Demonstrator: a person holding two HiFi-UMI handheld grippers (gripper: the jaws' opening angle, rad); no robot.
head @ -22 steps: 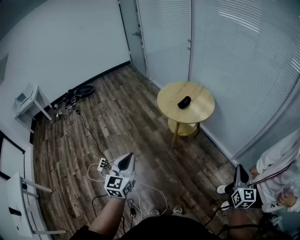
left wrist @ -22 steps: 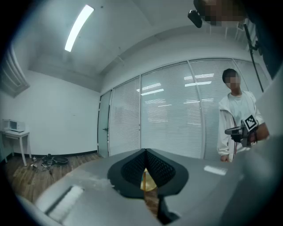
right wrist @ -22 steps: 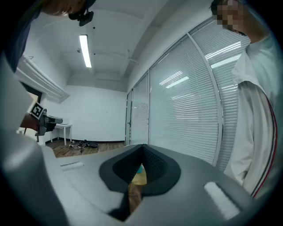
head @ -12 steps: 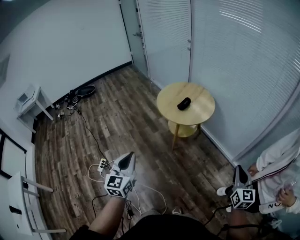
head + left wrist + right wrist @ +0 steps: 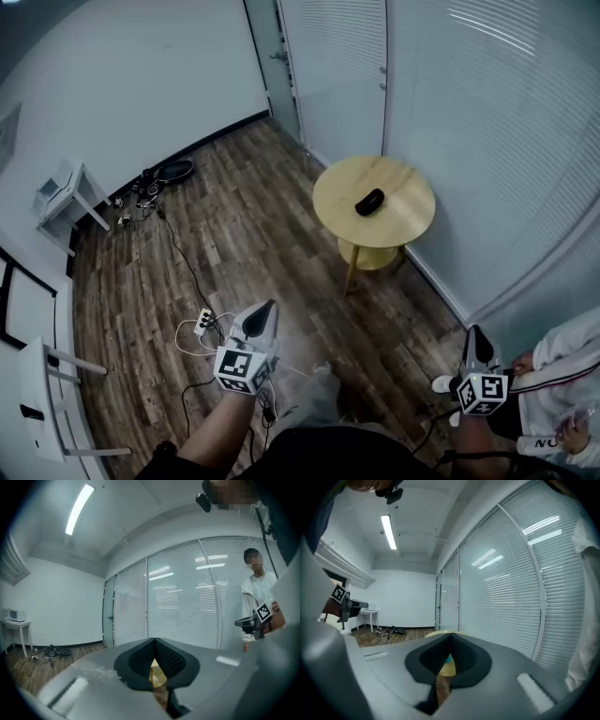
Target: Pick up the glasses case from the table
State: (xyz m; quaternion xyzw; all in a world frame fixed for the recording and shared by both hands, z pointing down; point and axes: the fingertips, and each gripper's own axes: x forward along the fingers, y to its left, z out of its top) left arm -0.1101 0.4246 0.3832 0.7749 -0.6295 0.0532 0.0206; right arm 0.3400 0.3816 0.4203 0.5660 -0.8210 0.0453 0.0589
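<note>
A small black glasses case [image 5: 369, 202] lies on the round light-wood table [image 5: 405, 223] by the blinds, far from both hands. My left gripper [image 5: 263, 311] hangs over the floor at the lower left, jaws shut with nothing between them. My right gripper [image 5: 475, 336] is at the lower right, also shut and empty. In the left gripper view the closed tips [image 5: 153, 641] meet, with the table [image 5: 157, 676] showing small beyond them. The right gripper view shows its tips [image 5: 450, 636] together, the table [image 5: 447, 666] beyond.
The table has a lower shelf [image 5: 367, 258]. Cables and a power strip [image 5: 203, 325] lie on the wood floor near my left gripper. A person in white [image 5: 562, 370] sits at the lower right. White furniture [image 5: 64, 195] stands at the left wall, a door [image 5: 272, 66] at the back.
The head view has shifted slightly; the table and case sit a little lower in frame. The left gripper has dropped slightly in the view. Both stay shut.
</note>
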